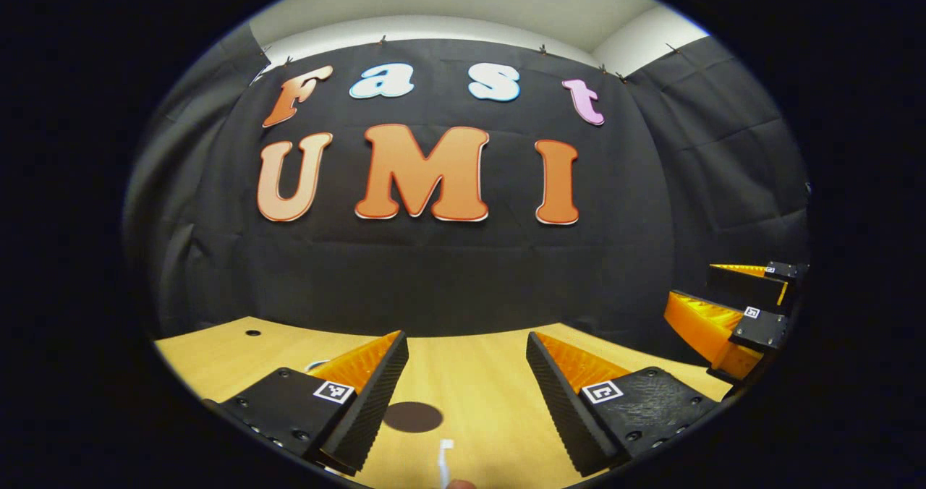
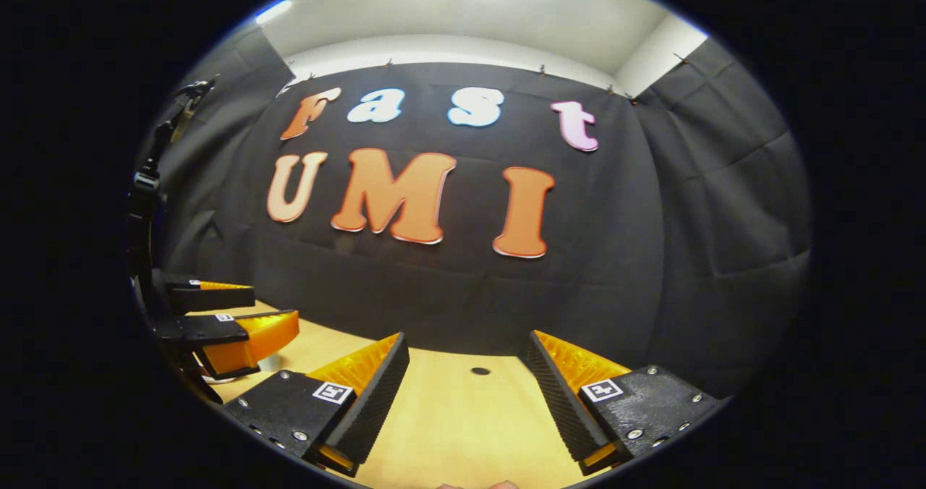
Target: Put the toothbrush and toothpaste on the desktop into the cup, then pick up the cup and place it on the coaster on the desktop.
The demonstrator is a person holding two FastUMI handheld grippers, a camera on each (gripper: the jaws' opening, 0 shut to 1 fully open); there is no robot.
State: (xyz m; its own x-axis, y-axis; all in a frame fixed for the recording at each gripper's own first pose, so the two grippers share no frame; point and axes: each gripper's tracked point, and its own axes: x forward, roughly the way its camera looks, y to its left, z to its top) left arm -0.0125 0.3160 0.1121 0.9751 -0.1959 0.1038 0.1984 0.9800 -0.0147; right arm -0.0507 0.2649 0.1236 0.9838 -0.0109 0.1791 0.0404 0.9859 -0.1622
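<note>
Nearest the lens, at the bottom centre of the left gripper view, a toothbrush is seen lengthwise between the released left tongs, beside a coaster. Right tongs are held released over bare surface.

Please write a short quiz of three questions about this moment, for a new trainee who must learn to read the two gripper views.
1. True or false: the left gripper is shut on the toothbrush.
2. In the left gripper view, what lies on the desktop just beyond the toothbrush?
A. a dark round coaster
B. a plate
C. a sponge
3. Fill in: the right gripper holds ______.

Key
1. False: its jaws stand wide apart above the desktop.
2. A
3. nothing; it is open.
</note>
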